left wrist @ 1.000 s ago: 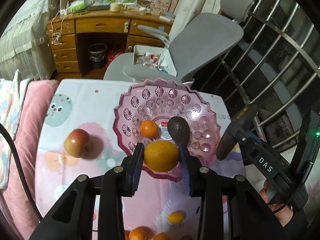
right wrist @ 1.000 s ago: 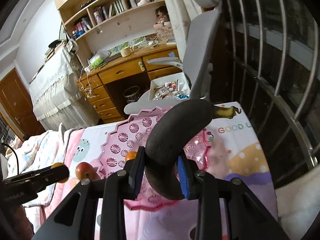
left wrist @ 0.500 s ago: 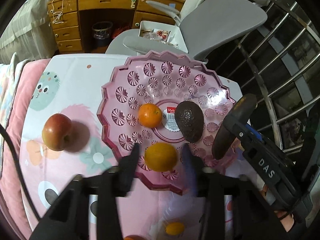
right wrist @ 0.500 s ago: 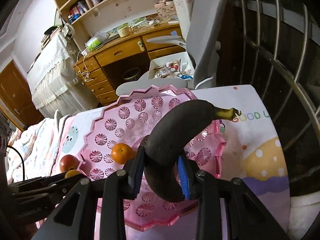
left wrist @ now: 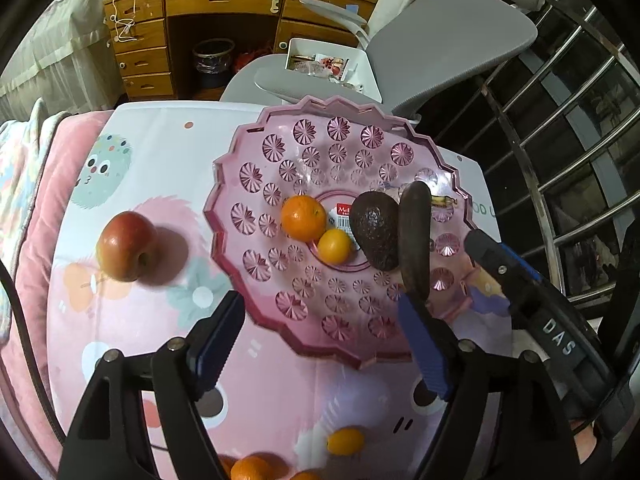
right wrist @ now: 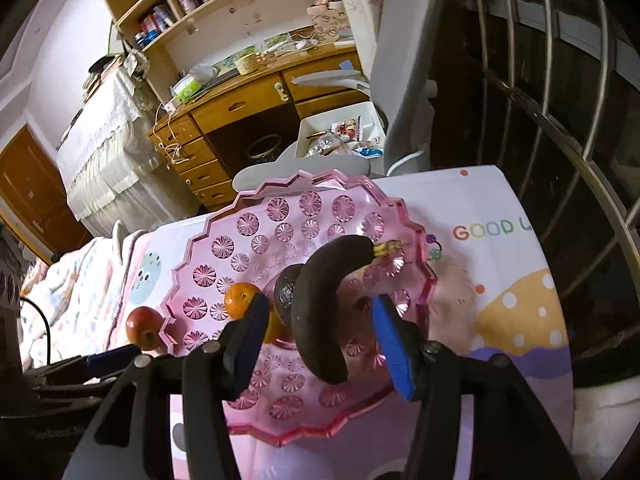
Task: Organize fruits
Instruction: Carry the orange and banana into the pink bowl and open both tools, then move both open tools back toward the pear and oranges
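Observation:
A pink cut-glass plate sits on the patterned cloth. In it lie an orange, a smaller yellow-orange fruit, a dark avocado and a blackened banana. My left gripper is open and empty over the plate's near rim. My right gripper is open, its jaws on either side of the banana and apart from it. A red apple lies on the cloth left of the plate.
More small oranges lie on the cloth near the front edge. A grey office chair and a wooden desk stand beyond the table. Metal window bars run along the right. A pink blanket lies on the left.
My left gripper opened and let the yellow-orange fruit into the plate, where it settled beside the orange. My right gripper lowered the banana into the plate next to the avocado and opened.

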A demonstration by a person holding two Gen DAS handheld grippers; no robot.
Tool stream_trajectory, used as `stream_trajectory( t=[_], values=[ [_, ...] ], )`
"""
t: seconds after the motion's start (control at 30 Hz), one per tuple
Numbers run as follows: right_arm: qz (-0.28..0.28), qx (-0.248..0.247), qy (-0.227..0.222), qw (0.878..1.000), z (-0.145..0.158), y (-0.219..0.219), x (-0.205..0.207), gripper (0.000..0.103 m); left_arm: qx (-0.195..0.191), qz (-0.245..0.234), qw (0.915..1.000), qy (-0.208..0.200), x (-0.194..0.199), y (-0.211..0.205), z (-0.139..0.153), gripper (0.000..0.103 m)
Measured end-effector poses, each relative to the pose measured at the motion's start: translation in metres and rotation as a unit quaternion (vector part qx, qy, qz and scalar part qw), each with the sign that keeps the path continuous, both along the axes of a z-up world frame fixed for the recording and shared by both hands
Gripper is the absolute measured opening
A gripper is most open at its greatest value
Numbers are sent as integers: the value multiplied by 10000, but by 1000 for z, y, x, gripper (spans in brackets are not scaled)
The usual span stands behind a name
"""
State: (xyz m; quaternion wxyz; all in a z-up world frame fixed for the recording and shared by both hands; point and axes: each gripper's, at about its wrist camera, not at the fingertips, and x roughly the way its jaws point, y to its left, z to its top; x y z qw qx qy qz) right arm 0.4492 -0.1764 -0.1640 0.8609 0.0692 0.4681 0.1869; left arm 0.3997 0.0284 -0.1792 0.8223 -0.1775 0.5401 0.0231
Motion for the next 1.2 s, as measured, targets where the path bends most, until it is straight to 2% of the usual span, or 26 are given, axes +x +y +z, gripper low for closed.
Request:
stream_trajectory(
  t=[0.27, 0.5, 0.97, 1.2],
  values=[
    [-424, 251, 173, 9986, 16, -25, -26, 58, 40, -29, 10000, 40, -32, 8, 17, 84],
    [-726, 167, 270, 9969, 26, -37, -74, 59, -63, -207, 9998, 26, -69, 20, 29, 85],
    [-1490, -25, 54, 9888, 51, -26, -186, 59, -120, -1001, 9948, -139, -136, 50, 49, 85],
    [-1765, -36, 17, 9843, 50, -15, -233, 59, -89, -1427, 9897, -99, -159, 60, 45, 86]
  ],
)
